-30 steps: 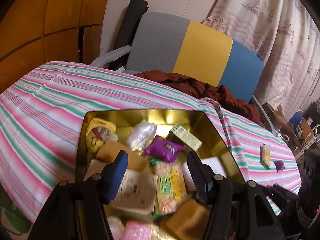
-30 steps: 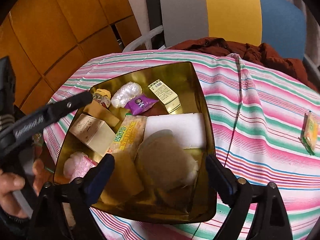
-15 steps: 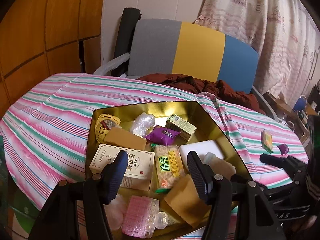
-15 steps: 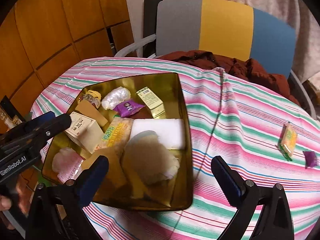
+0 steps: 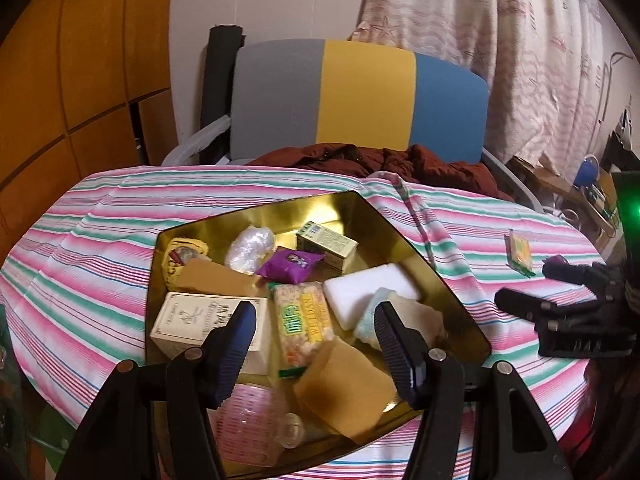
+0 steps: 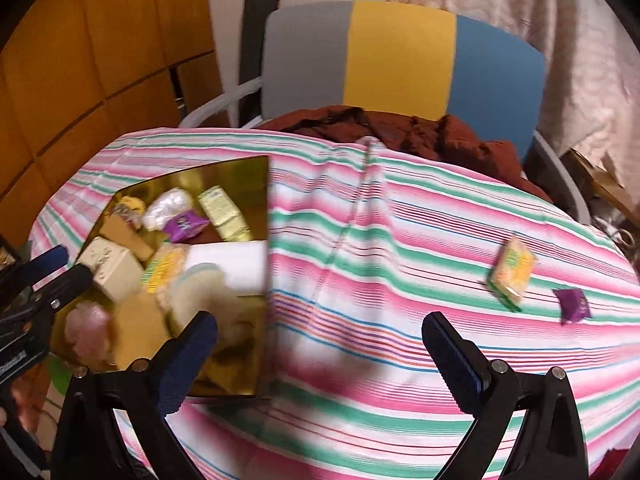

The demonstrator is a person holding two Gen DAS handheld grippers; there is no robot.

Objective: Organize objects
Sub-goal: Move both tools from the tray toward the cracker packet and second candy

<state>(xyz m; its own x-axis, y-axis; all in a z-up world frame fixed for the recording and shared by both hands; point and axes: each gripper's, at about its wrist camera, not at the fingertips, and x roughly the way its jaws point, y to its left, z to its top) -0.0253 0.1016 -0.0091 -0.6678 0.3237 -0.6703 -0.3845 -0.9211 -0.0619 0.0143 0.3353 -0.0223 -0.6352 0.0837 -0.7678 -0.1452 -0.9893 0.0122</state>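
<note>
Most of the task looks done: the gold tray [image 5: 396, 216] on the striped counter [image 6: 360, 216] already holds many things, among them a cream box [image 5: 200, 322], a rice-cracker packet [image 5: 304, 320], a purple packet [image 5: 290, 265], a green-and-cream carton [image 5: 326, 245], a white foam block [image 5: 370, 290] and a tan sponge [image 5: 346, 394]. Two things are left outside, well apart from the tray, at about 3 o'clock on the counter in the right wrist view: a yellow snack packet [image 6: 511, 274] and, just beside it, a small purple wrapper [image 6: 574, 305]. The snack packet lies flat with its long axis running from about 1 o'clock to 7 o'clock (which end is its top I cannot tell; the print is blurred). The right gripper [image 6: 320, 346] hovers over bare cloth between the tray and these two things, jaws spread wide and holding nothing. The left gripper [image 5: 312, 346] hangs above the near part of the tray, jaws also apart and empty. I judge the remaining work is to bring the two loose pieces into the tray.
</note>
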